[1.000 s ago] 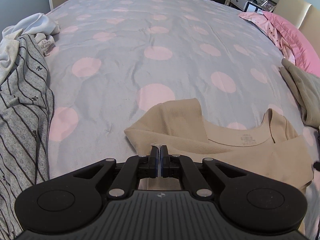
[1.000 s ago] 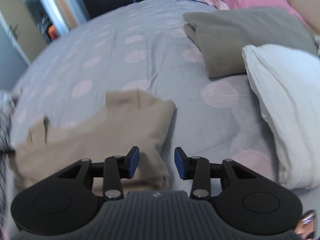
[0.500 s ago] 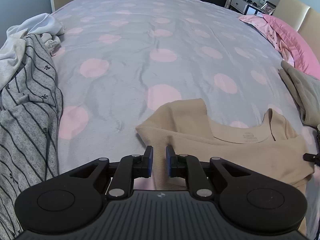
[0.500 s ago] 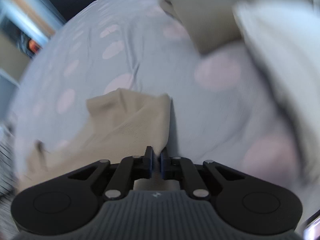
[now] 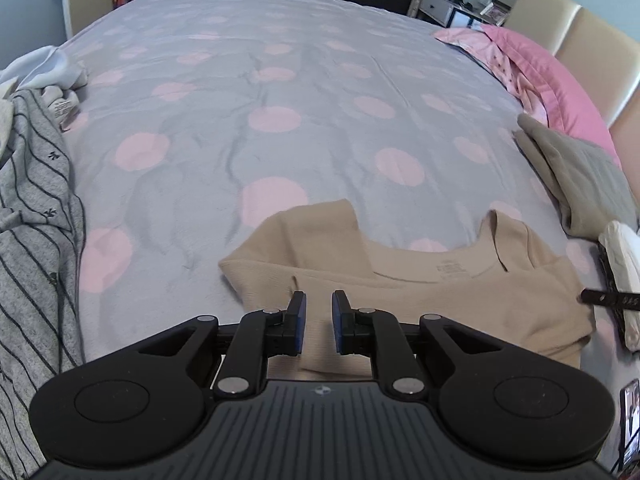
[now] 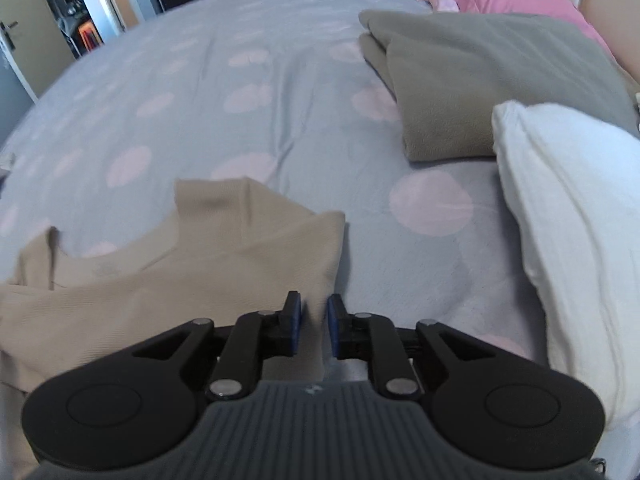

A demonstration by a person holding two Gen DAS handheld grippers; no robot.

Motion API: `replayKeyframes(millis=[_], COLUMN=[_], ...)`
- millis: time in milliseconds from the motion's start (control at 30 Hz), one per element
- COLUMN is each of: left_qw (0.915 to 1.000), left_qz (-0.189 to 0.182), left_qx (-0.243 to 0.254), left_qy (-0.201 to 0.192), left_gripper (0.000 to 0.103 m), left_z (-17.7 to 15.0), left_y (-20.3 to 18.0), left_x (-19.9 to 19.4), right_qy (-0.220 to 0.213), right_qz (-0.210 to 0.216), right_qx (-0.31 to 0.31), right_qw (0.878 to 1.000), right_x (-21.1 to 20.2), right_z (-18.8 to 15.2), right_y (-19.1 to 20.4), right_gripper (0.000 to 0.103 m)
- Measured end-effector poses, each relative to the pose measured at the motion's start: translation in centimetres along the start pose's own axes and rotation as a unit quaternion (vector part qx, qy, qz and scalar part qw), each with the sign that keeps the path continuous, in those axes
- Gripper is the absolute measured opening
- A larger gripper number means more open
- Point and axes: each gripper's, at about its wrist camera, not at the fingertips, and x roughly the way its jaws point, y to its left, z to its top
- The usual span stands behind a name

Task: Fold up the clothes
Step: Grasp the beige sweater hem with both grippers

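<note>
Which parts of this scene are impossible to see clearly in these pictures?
- Beige top: its lower part is hidden behind the left claw in the left view.
- Print inside its neckline: too small to read.
- Striped grey garment: cut by the left edge.

Both the left gripper (image 5: 319, 322) and right gripper (image 6: 314, 328) have just parted over the beige top (image 5: 460, 292).

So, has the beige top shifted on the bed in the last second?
No. The top lies where it did: in the left view, its strap overlaps the same pink dot as before.
</note>
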Motion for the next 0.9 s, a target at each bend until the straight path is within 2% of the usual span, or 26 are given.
replayKeyframes(millis=[233, 300, 433, 700, 800, 900], left_qw=[0.9984, 0.997, 0.9947, 0.9937, 0.9924, 0.992], left_qz=[0.02, 0.033, 0.05, 0.062, 0.083, 0.081], left_qx=[0.038, 0.047, 0.049, 0.048, 0.056, 0.074], left_qy=[0.036, 0.052, 0.075, 0.08, 0.071, 0.062], left_gripper=[0.011, 0.011, 0.011, 0.011, 0.011, 0.011], left_z=[-1.5, -2.0, -2.8, -3.3, -3.6, -4.4], left_y=[-1.4, -1.4, -0.9, -0.1, -0.1, -0.6], left_x=[2.0, 2.8, 4.0, 3.4, 2.0, 0.4], right_qy=[-0.023, -0.01, 0.017, 0.024, 0.013, 0.008], right_qz=[0.008, -0.001, 0.001, -0.001, -0.008, 0.001], right_qx=[-0.054, -0.077, -0.069, -0.052, -0.068, -0.095], right_qw=[0.998, 0.997, 0.998, 0.998, 0.998, 0.995], right_x=[-2.1, -1.1, 0.9, 0.2, -1.4, -2.7], right_z=[-2.4, -3.1, -4.1, -4.1, -4.4, -5.3], right_y=[0.9, 1.3, 0.1, -0.7, -0.2, 0.2], right_gripper=[0.018, 0.018, 0.019, 0.022, 0.023, 0.023])
